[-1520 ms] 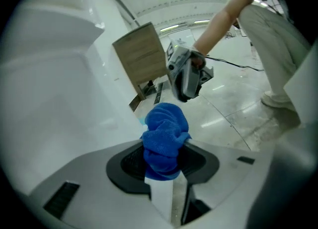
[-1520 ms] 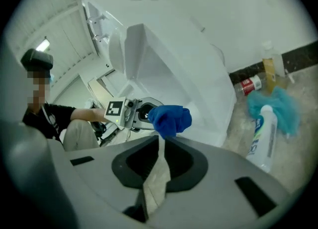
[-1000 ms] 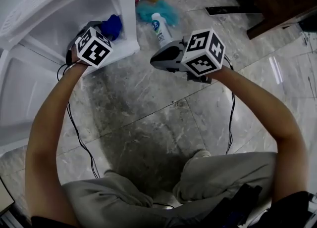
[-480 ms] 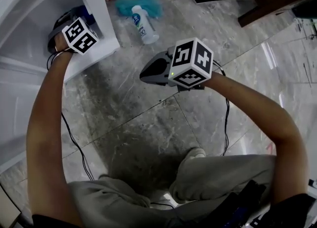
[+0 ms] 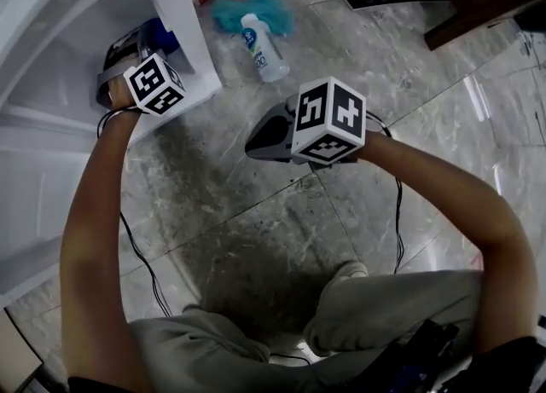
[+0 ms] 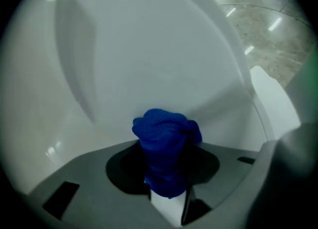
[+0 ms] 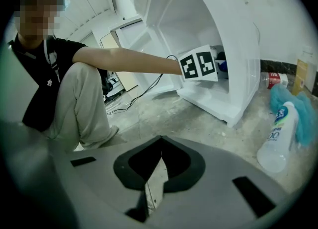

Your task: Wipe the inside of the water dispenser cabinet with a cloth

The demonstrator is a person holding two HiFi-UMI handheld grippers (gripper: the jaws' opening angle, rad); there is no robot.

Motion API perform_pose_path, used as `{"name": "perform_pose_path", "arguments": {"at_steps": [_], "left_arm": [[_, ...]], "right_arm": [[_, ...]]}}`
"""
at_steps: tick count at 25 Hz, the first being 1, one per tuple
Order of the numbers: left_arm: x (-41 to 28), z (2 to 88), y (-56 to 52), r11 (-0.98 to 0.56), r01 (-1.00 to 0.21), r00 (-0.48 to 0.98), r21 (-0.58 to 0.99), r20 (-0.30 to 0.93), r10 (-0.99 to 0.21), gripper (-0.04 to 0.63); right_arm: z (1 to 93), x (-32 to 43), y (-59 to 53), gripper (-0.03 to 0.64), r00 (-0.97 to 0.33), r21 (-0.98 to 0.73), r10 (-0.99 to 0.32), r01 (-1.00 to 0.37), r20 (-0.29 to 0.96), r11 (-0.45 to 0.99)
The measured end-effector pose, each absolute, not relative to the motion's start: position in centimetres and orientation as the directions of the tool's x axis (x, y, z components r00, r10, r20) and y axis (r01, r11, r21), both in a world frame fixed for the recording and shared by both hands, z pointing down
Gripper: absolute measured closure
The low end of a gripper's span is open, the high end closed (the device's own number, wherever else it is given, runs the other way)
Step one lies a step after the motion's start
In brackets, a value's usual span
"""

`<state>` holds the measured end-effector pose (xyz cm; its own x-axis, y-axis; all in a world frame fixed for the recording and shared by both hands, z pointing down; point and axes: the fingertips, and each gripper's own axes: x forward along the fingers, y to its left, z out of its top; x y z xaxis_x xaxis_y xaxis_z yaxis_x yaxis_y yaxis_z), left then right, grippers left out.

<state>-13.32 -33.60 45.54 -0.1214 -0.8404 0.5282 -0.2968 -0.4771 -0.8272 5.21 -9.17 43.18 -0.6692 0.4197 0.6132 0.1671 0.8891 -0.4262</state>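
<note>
Water dispenser cabinet: a white shell with one side open, resting on the grey marble floor, well ahead of the right gripper's fingers and around the left gripper's fingers. Its smooth, curved inner wall fills the space beyond the left fingers. The only things inside the opening are those fingers and the blue cloth.

The left gripper reaches into the opening at the end of a bare arm. Its fingers are clamped on the blue cloth, which stands bunched above their tips, between them and the wall. Whether the cloth touches the wall cannot be told.

The right gripper hangs over bare floor outside the cabinet, its fingers pressed together with nothing between them.

Ahead and to the right of the right fingers, a white bottle lies on its side, its neck against a teal rag. Beyond these, close to the cabinet's outer wall, a red-capped bottle lies down and a yellow bottle stands upright. What the bottles contain cannot be made out.

A thin black cable trails over the floor below the left arm.
</note>
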Motion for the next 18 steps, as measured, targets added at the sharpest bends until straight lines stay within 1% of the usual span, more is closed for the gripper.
{"name": "perform_pose_path", "arguments": {"at_steps": [5,8,12,13,15,18], "left_arm": [[-14.9,45.7,-35.4,-0.501,-0.324,-0.188,-0.803,0.573,-0.798,0.436],[-14.5,45.3,-34.8,-0.474,-0.325,-0.179,-0.819,0.545,-0.819,0.436],[-13.2,45.1,-33.0,-0.454,-0.206,-0.108,-0.867,0.481,-0.870,0.436],[-13.1,45.1,-33.0,-0.457,-0.200,-0.102,-0.867,0.482,-0.870,0.436],[-13.3,45.5,-33.4,-0.481,-0.230,-0.107,-0.846,0.514,-0.851,0.436],[-14.2,45.9,-34.8,-0.524,-0.310,-0.137,-0.793,0.583,-0.801,0.436]], "right_arm": [[43.5,5.6,-8.2,0.618,-0.651,-0.439,0.438,0.175,0.620,0.881],[43.9,6.2,-7.7,0.618,-0.629,-0.447,0.451,0.178,0.634,0.876],[44.1,5.9,-7.2,0.618,-0.606,-0.464,0.479,0.196,0.635,0.864],[44.1,5.7,-7.1,0.618,-0.605,-0.467,0.484,0.202,0.632,0.861],[44.2,5.3,-6.9,0.618,-0.602,-0.472,0.495,0.211,0.627,0.856],[44.1,5.0,-6.6,0.618,-0.595,-0.484,0.511,0.223,0.620,0.846]]}}
